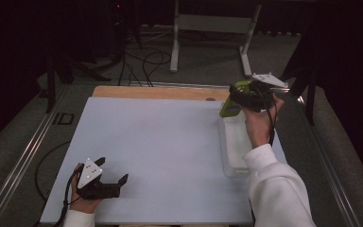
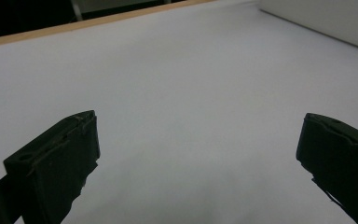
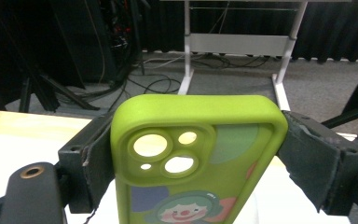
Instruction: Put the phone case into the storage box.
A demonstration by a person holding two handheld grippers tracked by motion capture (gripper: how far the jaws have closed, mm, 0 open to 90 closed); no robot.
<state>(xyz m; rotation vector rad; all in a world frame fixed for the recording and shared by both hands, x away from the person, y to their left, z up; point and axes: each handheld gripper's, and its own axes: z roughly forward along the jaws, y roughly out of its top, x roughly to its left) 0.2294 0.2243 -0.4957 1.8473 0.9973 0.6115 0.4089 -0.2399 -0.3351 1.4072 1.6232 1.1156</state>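
Above the tray (image 1: 231, 156) at the table's far right, we are clamping the phone case (image 1: 230, 106) in the right gripper (image 1: 246, 97), seemingly to carry it, while resting the left gripper (image 1: 111, 182) wide open and empty.

The high view overlooks the white table (image 1: 160, 142); both gripper views skim it closely, facing outward.

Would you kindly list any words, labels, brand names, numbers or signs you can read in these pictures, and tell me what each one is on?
No readable text in any view.
The green phone case, clamped in the right gripper, carries a cartoon clown face and coloured shapes, no letters.
The left gripper, open over the white table top, bears no visible marking.
The white tray shows no label.
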